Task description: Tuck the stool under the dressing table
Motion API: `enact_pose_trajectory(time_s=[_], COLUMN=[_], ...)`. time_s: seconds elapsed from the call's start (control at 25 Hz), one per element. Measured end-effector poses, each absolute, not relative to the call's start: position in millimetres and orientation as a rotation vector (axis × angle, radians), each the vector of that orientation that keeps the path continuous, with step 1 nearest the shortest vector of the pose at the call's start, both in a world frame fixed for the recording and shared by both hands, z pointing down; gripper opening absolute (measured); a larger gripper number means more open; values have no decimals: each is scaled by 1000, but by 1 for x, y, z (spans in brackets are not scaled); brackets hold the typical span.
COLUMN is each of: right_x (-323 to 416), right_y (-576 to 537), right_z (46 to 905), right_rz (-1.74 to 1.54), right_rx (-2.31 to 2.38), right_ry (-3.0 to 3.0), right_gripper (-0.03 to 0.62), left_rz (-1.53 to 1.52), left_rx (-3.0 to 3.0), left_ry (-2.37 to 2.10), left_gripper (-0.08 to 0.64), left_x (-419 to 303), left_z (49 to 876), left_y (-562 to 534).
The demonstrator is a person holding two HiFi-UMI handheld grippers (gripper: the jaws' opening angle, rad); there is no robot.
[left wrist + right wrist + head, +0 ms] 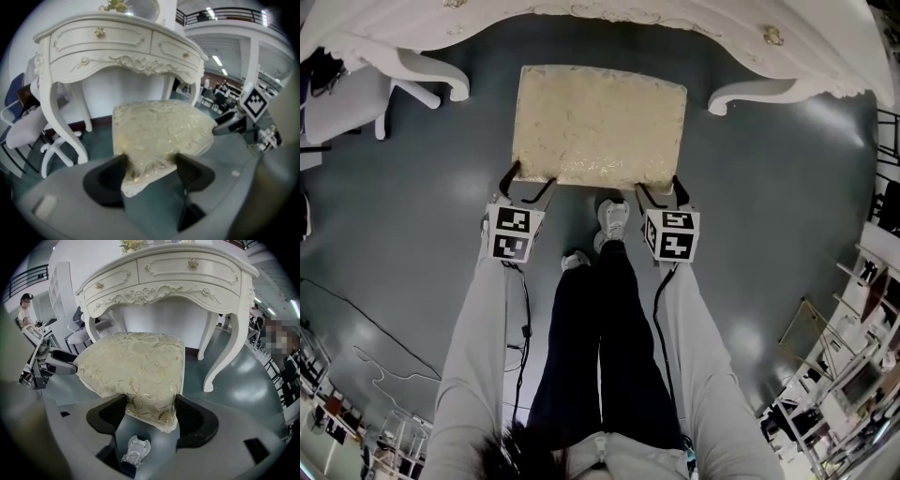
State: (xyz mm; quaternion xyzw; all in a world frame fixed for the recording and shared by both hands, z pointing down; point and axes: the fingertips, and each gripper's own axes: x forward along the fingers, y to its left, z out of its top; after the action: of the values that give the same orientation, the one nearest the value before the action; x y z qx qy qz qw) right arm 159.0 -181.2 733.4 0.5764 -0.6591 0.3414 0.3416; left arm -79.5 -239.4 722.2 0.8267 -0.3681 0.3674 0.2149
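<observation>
The stool point(600, 127) has a cream cushion with a gold pattern and stands on the grey floor just in front of the white dressing table point(825, 66). Its far edge lies between the table's two curved front legs. My left gripper point(528, 185) is shut on the cushion's near left corner, and my right gripper point(662, 190) on the near right corner. In the left gripper view, the stool point(159, 131) corner fills the gap between the left gripper's point(150, 166) jaws, below the table point(108, 42). The right gripper view shows the stool point(136, 366) corner pressed between the right gripper's point(151, 411) jaws.
A white office chair point(342, 103) stands left of the table. The person's white shoes point(614, 220) are just behind the stool's near edge. Racks and clutter point(872, 281) line the right side, and a cable point(356, 309) lies on the floor at left.
</observation>
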Motion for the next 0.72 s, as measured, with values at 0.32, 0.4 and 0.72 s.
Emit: enact_pose_trajectory(time_s=[0.32,0.4,0.72], right_x=[176,178,189], right_y=[-233,-241,-280], right_z=[733,733,733], right_rz=[859,864,856], right_rx=[1457,1445,1409], right_ry=[-1731,-1733,-1746], right_gripper=[339,339,339], left_rz=[1039,1056,1059], left_rx=[2241,2226,2192], left_ry=[-1043,-1042,-1037], left_gripper=[348,348,348], left_x=[-66,-64,-54], left_z=[722,724,723], left_y=[-280,-288,-321])
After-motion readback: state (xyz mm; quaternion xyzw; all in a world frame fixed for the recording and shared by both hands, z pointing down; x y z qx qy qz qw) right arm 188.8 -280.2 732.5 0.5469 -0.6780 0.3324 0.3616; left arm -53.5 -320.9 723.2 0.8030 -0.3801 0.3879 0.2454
